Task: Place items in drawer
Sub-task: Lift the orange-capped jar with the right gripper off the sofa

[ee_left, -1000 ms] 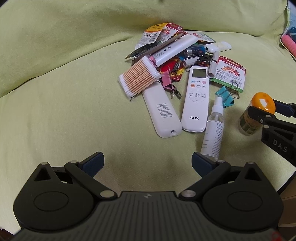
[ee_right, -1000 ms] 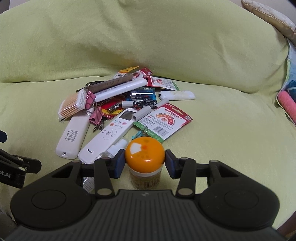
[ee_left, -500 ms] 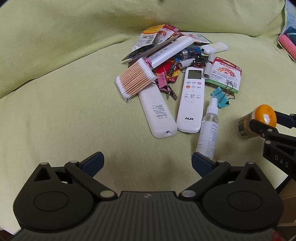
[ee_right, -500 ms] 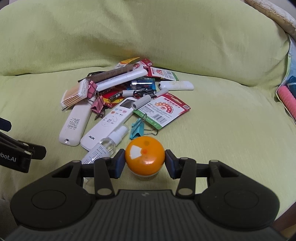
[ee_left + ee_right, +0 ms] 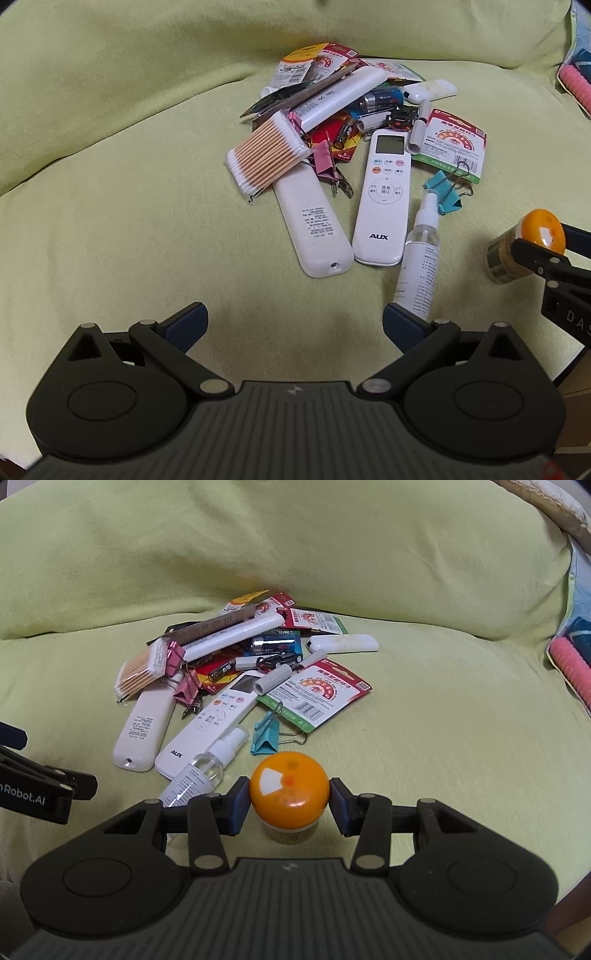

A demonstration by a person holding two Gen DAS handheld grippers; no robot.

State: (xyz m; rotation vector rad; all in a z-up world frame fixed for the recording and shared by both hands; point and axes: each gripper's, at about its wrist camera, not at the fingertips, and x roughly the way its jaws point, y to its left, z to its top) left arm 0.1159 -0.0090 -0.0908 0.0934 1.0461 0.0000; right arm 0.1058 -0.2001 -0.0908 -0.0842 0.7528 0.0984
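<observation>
Item: small clear jar with domed orange lid (image 5: pixel 289 789); right gripper (image 5: pixel 289 802) is clamping its lid for carrying to the drawer; left gripper (image 5: pixel 293 325) is hanging wide, holding nothing.

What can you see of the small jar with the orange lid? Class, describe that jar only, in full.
The jar is small and round, its domed, glossy orange lid marked with a white wedge and an orange dot. Below the lid, the clear body looks packed with pale thin sticks, perhaps toothpicks, and has a printed band. The right gripper clamps the lid between its blue pads, holding the jar tilted above the green cover, apart from the pile.
</observation>
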